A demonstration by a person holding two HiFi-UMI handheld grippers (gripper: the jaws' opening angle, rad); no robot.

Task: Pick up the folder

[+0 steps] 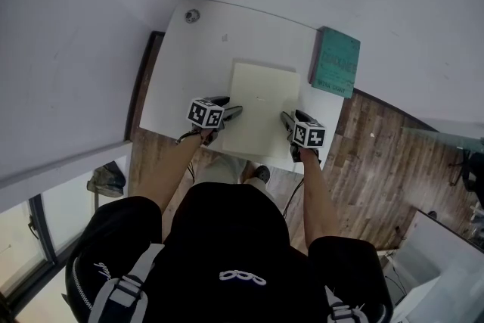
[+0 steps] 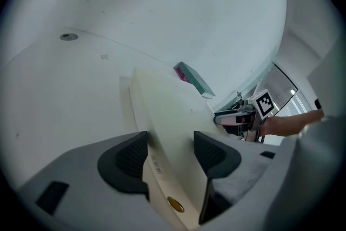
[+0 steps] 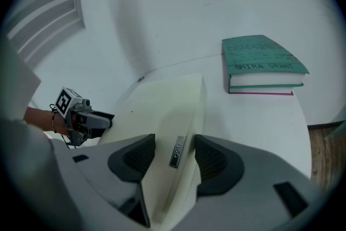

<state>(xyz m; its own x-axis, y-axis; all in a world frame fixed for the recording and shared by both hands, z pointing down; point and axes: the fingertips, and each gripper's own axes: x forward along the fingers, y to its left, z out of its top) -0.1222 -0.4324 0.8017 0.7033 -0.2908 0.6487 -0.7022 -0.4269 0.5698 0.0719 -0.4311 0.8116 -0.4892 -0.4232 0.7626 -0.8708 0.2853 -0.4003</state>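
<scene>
A cream folder (image 1: 261,106) lies in the middle of the white table (image 1: 189,64). My left gripper (image 1: 234,111) holds its left edge and my right gripper (image 1: 286,117) holds its right edge. In the left gripper view the folder (image 2: 167,111) runs between the jaws of the left gripper (image 2: 170,151), both pads against it, and the right gripper (image 2: 240,116) shows at its far side. In the right gripper view the folder's spine (image 3: 173,116), with a small metal label, sits pinched in the right gripper (image 3: 174,154); the left gripper (image 3: 86,119) is opposite.
A teal book (image 1: 335,62) lies at the table's right edge, also visible as the teal book (image 3: 262,65) past the folder. A round cable grommet (image 1: 192,15) sits in the far left corner. White walls stand behind the table; wood floor lies to the right.
</scene>
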